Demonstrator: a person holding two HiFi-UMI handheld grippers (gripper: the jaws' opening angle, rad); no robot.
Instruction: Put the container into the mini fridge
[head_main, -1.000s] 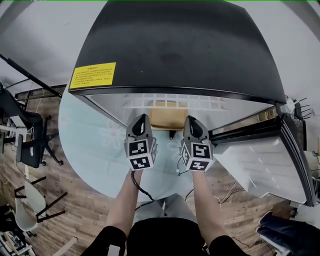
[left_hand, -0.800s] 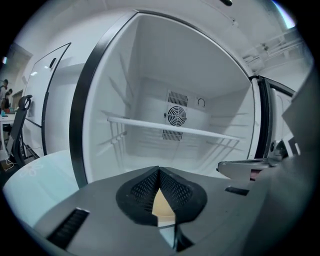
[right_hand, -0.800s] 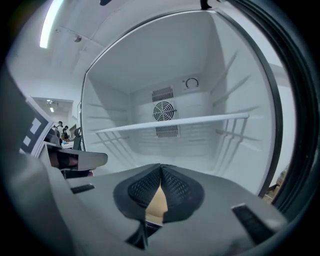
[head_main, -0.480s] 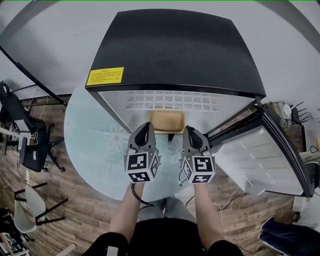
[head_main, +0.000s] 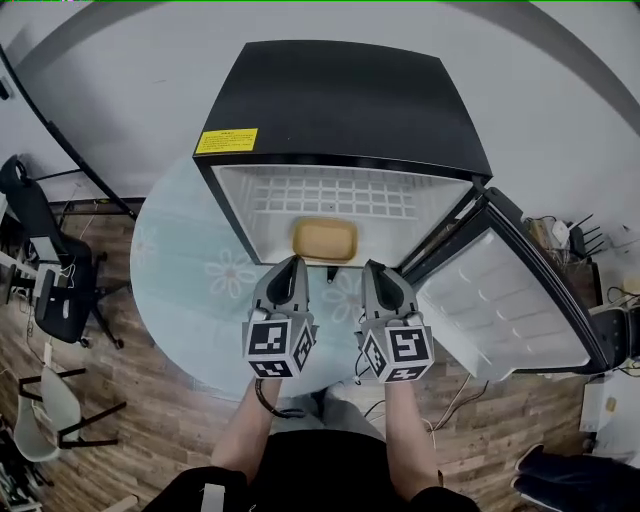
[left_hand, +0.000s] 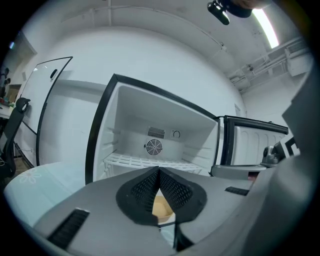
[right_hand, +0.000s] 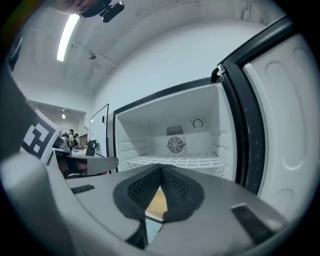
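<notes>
Container (head_main: 324, 240) tan, rounded-rectangular | mini fridge (head_main: 345, 100) black shell | wire shelf (head_main: 340, 198) white

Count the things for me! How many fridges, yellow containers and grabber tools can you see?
Mini fridge, door open: 1
Yellow container, inside the fridge: 1
Grippers: 2, the left gripper and the right gripper, both shut and holding nothing
Total: 4

Matt black mini fridge top (head_main: 345, 100), smooth white plastic lining (head_main: 243, 203) (shelf (head_main: 340, 193) likewise), wood-grain floor (head_main: 160, 440).
</notes>
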